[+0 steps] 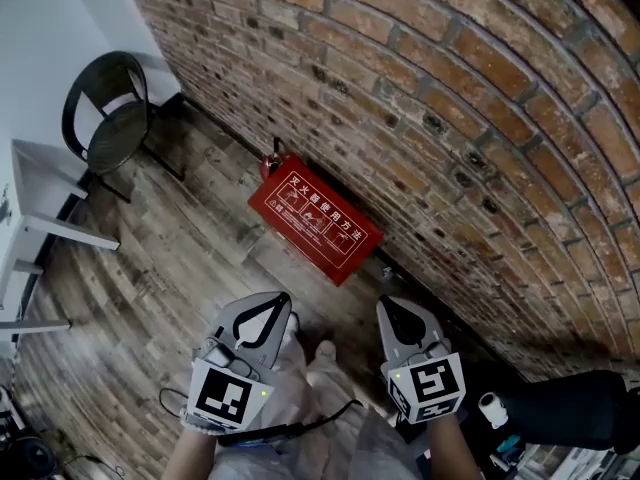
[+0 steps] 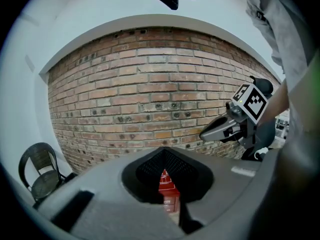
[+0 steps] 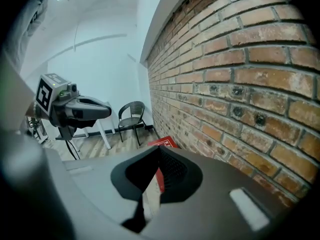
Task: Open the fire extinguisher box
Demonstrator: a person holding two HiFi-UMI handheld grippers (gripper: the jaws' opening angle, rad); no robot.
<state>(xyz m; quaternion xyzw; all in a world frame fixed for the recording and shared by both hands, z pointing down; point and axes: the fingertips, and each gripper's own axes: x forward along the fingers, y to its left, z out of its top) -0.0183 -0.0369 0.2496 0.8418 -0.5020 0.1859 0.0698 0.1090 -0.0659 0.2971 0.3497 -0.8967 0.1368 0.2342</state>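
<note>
Well clear of the fire extinguisher box [image 1: 315, 226], left gripper [image 1: 284, 298] and right gripper [image 1: 386, 304] have empty, clenched fingers [image 2: 110, 184].

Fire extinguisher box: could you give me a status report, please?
Left gripper, right gripper shut, empty. Fire extinguisher box closed, untouched, against brick wall. Nothing in between.

bare wood floor [image 1: 170, 268] open up to red box [image 1: 315, 215], brick wall [image 1: 450, 118] tight behind it, chair [image 1: 110, 108] well off left
</note>
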